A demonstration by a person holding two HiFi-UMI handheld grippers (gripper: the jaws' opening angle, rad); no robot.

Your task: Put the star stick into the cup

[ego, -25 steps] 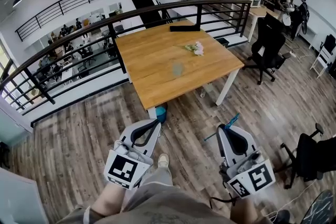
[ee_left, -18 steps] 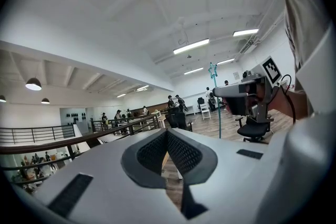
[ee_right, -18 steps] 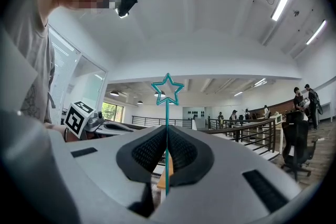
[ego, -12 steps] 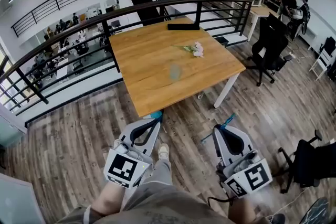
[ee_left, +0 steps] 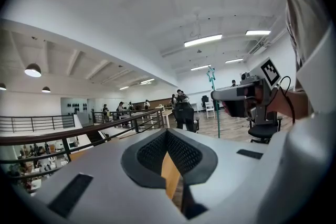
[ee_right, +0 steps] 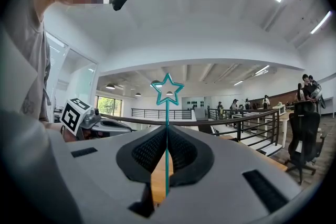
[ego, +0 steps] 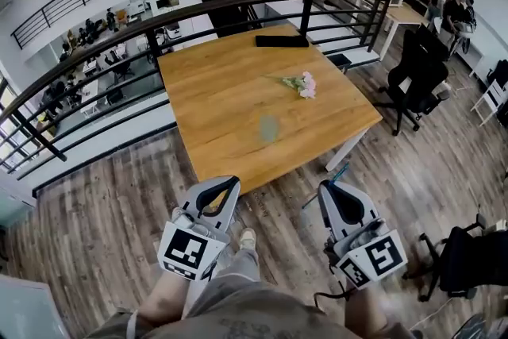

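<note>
**Inspector:** State of the right gripper [ee_right: 167, 136]?

**Assistant:** Its fingers [ee_right: 147, 153] are pressed together on the star stick [ee_right: 167, 113]. In the right gripper view the thin teal shaft runs straight up the seam between the two dark ribbed pads, at the centre of the frame. The open star head stands clear above the fingertips. The lower end of the shaft shows in the narrow gap beneath them.

**Inspector:** Confirmed from the head view?

**Assistant:** Yes. There the right gripper [ego: 333, 188] sits at lower right, and a short teal piece of the star stick [ego: 342, 171] juts past its tip, just beside the near edge of the table [ego: 214, 91].

**Inspector:** The left gripper [ee_left: 168, 136]?

**Assistant:** Its fingers [ee_left: 152, 153] meet at the tips, leaving only a slim wedge of gap lower down. Nothing lies between them; the orange table top shows through the gap. In the head view the left gripper [ego: 226, 185] is at lower centre-left, over the wooden floor [ego: 103, 202].

**Inspector:** Location of the cup [ego: 268, 128]?

**Assistant:** Upright on the table, a pale see-through shape at the middle of the frame, towards the near edge. It is well apart from both grippers and from the stick.

**Inspector:** Other items on the table?

**Assistant:** A small bunch of flowers [ego: 302, 83] up and to the right of the cup, and a black bar [ego: 282, 41] at the far edge beside the railing [ego: 238, 5].
</note>
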